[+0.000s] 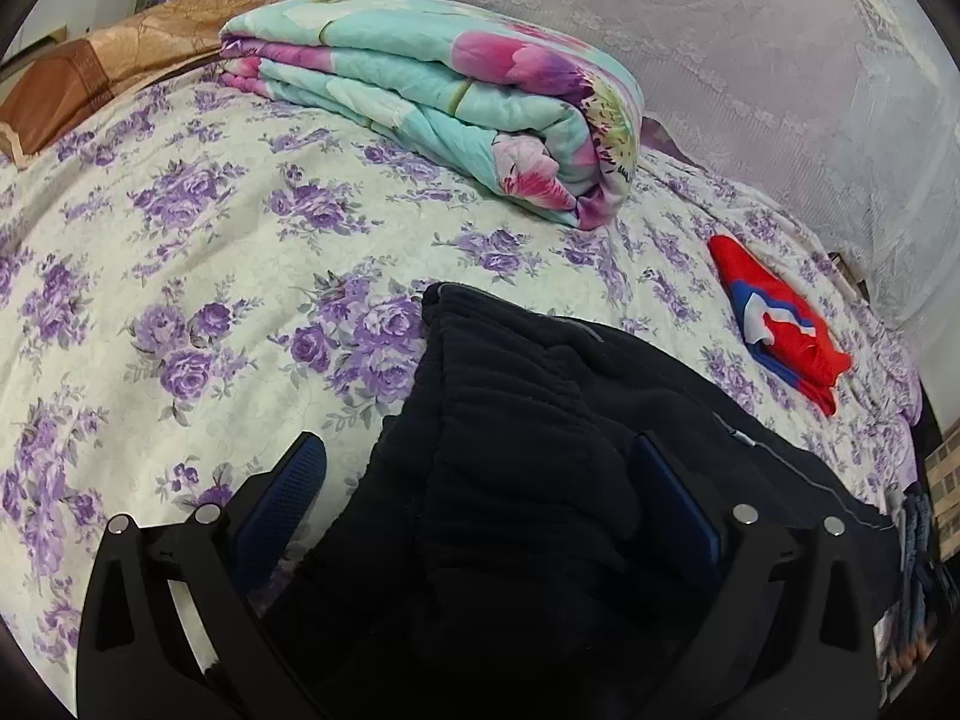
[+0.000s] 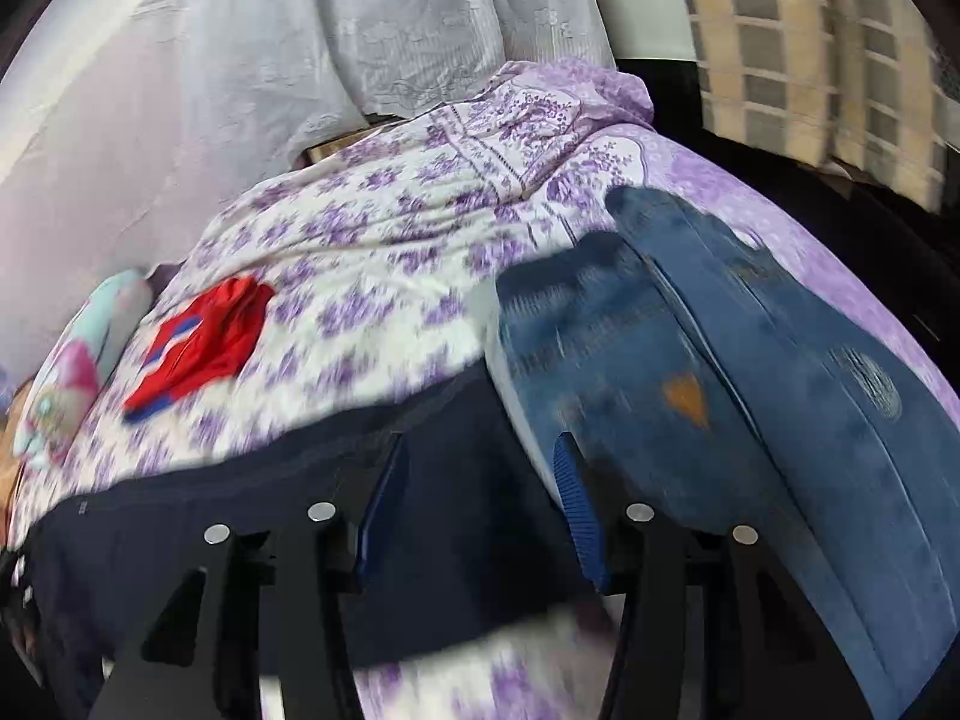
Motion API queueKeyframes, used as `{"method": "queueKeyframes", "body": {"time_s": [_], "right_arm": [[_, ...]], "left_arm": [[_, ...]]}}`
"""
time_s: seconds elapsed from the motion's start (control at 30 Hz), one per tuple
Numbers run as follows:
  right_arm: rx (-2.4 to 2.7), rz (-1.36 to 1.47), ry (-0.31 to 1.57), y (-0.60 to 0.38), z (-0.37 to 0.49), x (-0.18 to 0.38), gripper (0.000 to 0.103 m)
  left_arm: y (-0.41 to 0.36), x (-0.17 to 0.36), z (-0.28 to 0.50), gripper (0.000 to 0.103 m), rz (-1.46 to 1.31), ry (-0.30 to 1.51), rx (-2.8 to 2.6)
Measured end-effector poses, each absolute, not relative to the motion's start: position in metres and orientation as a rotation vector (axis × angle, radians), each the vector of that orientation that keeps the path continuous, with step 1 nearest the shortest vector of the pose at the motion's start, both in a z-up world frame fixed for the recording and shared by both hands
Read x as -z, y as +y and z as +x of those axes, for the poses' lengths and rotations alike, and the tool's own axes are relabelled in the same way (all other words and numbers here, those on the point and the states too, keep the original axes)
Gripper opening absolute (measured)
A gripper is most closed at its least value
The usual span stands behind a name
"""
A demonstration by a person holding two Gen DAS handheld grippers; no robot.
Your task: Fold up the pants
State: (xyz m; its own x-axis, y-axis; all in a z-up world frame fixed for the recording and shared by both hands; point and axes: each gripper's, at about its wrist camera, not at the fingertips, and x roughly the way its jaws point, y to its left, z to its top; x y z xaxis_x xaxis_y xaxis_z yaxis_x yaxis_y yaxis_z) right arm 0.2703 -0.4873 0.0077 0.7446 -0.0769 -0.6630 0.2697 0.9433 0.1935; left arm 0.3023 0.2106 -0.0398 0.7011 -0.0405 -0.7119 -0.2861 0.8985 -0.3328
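The dark navy pants (image 1: pixel 540 396) lie on the floral bed sheet (image 1: pixel 198 252), waistband bunched toward the left gripper. My left gripper (image 1: pixel 477 468) is open, its blue-padded fingers (image 1: pixel 282 498) standing wide on either side of the bunched waistband. In the right wrist view the same dark pants (image 2: pixel 468 516) stretch flat across the bottom. My right gripper (image 2: pixel 477 462) stands part-open around the end of the dark fabric; the view is blurred by motion and I cannot tell whether the pads press the cloth.
A folded turquoise and pink quilt (image 1: pixel 444 90) lies at the back of the bed. A folded red and blue garment (image 1: pixel 780 318) lies at the right. Blue jeans (image 2: pixel 720 372) lie beside the right gripper. A lace curtain (image 1: pixel 750 48) hangs behind.
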Motion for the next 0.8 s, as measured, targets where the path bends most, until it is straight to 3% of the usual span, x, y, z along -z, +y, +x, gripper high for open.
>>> {"method": "queueKeyframes", "body": {"time_s": [0.23,0.27,0.3,0.43,0.53,0.6,0.7,0.8], "right_arm": [[0.095,0.472,0.833,-0.488,0.258,0.045,0.058],[0.089,0.486,0.835,-0.489,0.263,0.051,0.052],[0.092,0.497,0.821,-0.491,0.266,0.053,0.036],[0.076,0.590,0.758,-0.510,0.267,0.059,0.034],[0.061,0.570,0.763,-0.506,0.256,0.057,0.047],[0.042,0.570,0.707,-0.503,0.232,0.047,0.064],[0.004,0.558,0.647,-0.495,0.190,0.039,0.075],[-0.011,0.563,0.643,-0.491,0.148,0.045,0.076]], "left_arm": [[0.214,0.043,0.300,0.098,-0.466,0.800,-0.132],[0.217,0.045,0.299,0.099,-0.484,0.807,-0.128],[0.219,0.047,0.298,0.098,-0.502,0.811,-0.124],[0.230,0.048,0.275,0.098,-0.577,0.790,-0.114],[0.233,0.037,0.239,0.098,-0.579,0.712,-0.124],[0.235,0.030,0.210,0.098,-0.547,0.657,-0.126],[0.242,0.034,0.165,0.098,-0.543,0.650,-0.115],[0.257,0.051,0.128,0.098,-0.692,0.713,0.011]]}}
